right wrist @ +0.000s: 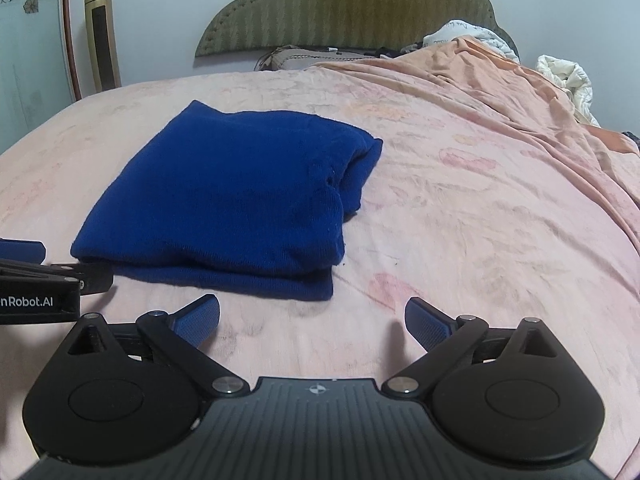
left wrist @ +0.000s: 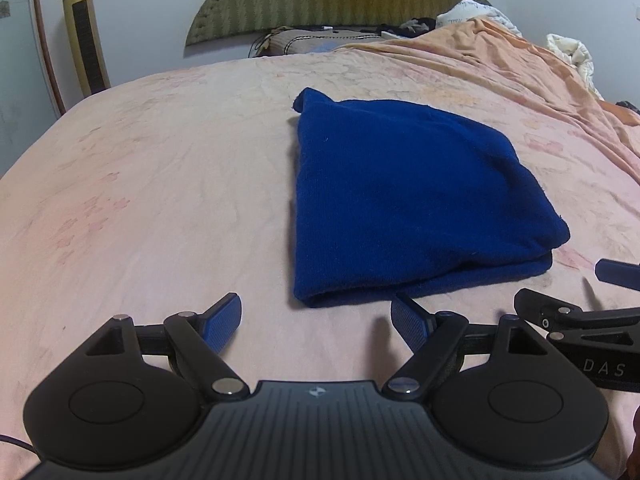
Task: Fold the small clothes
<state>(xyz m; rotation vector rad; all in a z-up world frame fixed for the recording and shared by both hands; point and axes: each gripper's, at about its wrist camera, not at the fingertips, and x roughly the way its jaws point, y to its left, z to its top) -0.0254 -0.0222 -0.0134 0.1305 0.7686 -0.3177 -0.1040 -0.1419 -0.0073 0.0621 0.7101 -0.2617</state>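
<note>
1 blue garment (right wrist: 224, 196) lies folded into a layered rectangle on the pink bedsheet (right wrist: 460, 240), near the middle of the bed. Just short of its near edge, 2 grippers hang over the sheet, side by side: the left gripper (left wrist: 316, 322) and the right gripper (right wrist: 312, 322), each with jaws spread apart and nothing between them. Behind stands a green padded headboard (right wrist: 348, 8).
</note>
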